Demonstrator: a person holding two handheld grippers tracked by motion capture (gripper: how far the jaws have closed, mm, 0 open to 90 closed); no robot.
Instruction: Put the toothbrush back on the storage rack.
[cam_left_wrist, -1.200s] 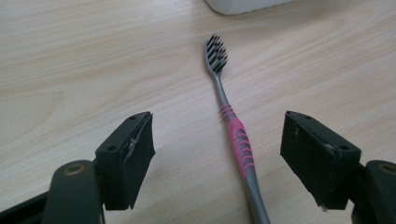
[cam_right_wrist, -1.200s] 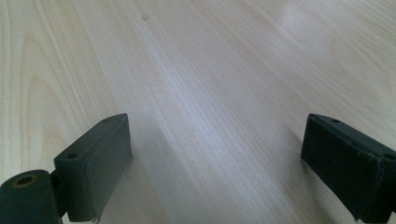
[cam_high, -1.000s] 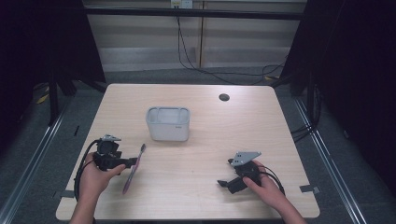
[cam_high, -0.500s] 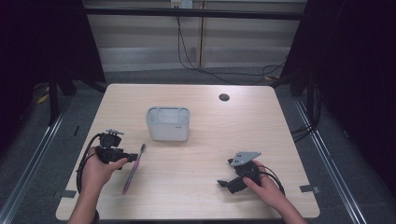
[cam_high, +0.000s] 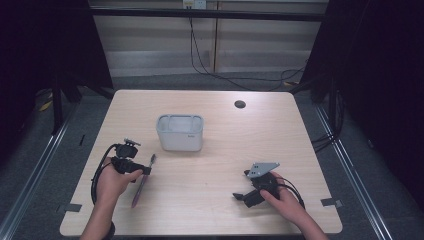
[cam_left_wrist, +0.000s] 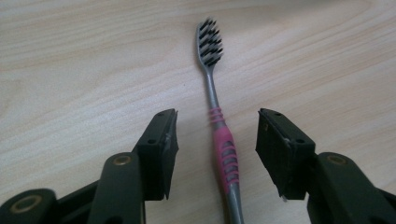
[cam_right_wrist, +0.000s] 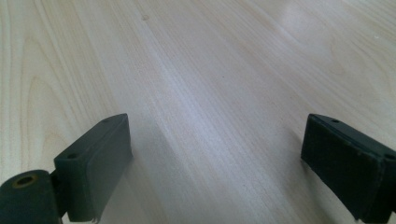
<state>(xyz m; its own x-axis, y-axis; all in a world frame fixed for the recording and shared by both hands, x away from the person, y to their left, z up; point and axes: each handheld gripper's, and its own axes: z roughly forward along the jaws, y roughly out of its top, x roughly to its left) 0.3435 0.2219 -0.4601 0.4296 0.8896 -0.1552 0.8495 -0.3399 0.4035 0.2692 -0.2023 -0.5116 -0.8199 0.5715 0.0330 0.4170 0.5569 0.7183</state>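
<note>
Pink-grey toothbrush (cam_left_wrist: 219, 135) flat on table, bristles up, ungripped.

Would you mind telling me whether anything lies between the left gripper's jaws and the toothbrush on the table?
Nothing visible does. The left gripper straddles the toothbrush, its jaws having just been closing, with only bare table in the gaps at either side of the pink handle. The pads do not touch it yet.

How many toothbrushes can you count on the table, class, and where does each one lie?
1. The toothbrush lies flat on the table, near its left front, between the open jaws of the left gripper. The white bin may hide others.
</note>
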